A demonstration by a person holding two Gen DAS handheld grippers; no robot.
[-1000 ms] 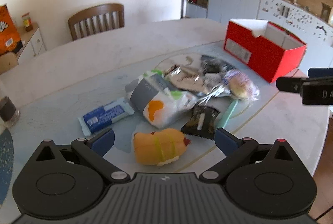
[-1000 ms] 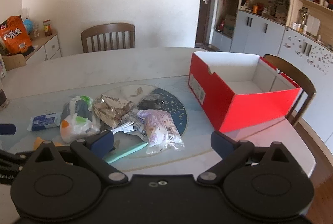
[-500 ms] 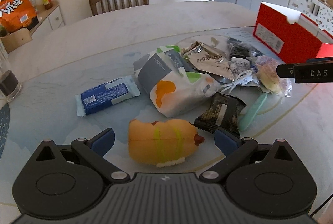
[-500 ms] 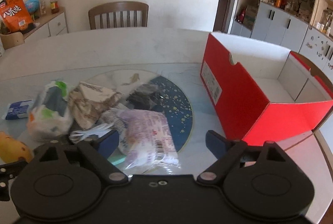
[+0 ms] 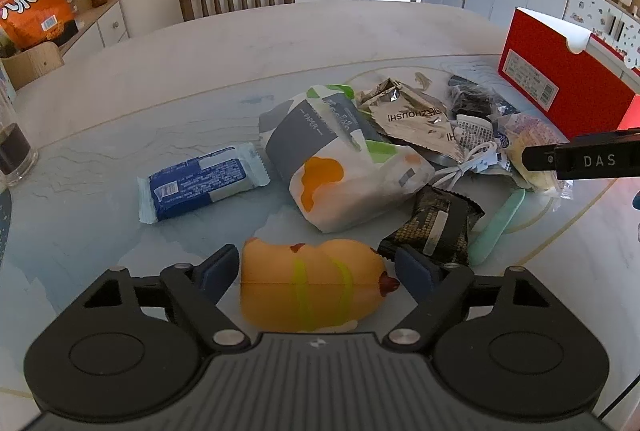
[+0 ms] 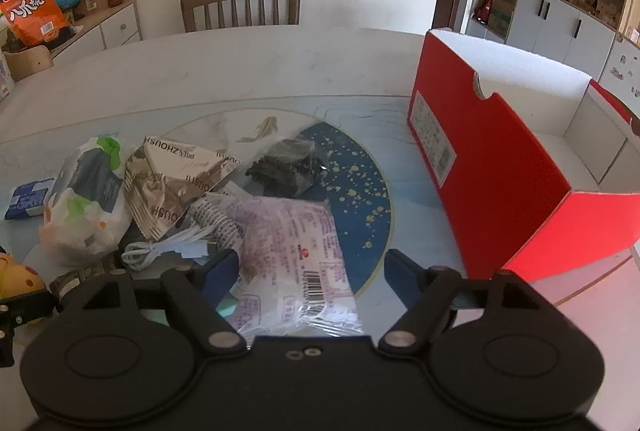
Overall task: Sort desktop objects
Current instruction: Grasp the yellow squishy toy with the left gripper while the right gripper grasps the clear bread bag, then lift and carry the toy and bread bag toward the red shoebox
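Note:
A yellow hot-dog squishy toy (image 5: pixel 308 283) lies on the table between the blue pads of my left gripper (image 5: pixel 318 271), whose jaws are closing; the pads sit right at its ends without squeezing it. In the right wrist view a clear packet with purple print (image 6: pixel 296 255) lies between the closing jaws of my right gripper (image 6: pixel 312 273); the right pad is still apart from it. The red box (image 6: pixel 492 167) stands open to the right.
The pile holds a grey-and-white paper pack (image 5: pixel 340 167), a blue wrapped bar (image 5: pixel 200 183), a silver foil bag (image 6: pixel 176 183), a dark snack pack (image 5: pixel 436 227), a white cable (image 6: pixel 160 247) and a mint stick (image 5: pixel 496 227). A glass (image 5: pixel 14 151) stands far left.
Both grippers came down and closer to the table. The left jaws narrowed around the hot-dog toy. The right gripper moved left over the purple packet and its jaws narrowed.

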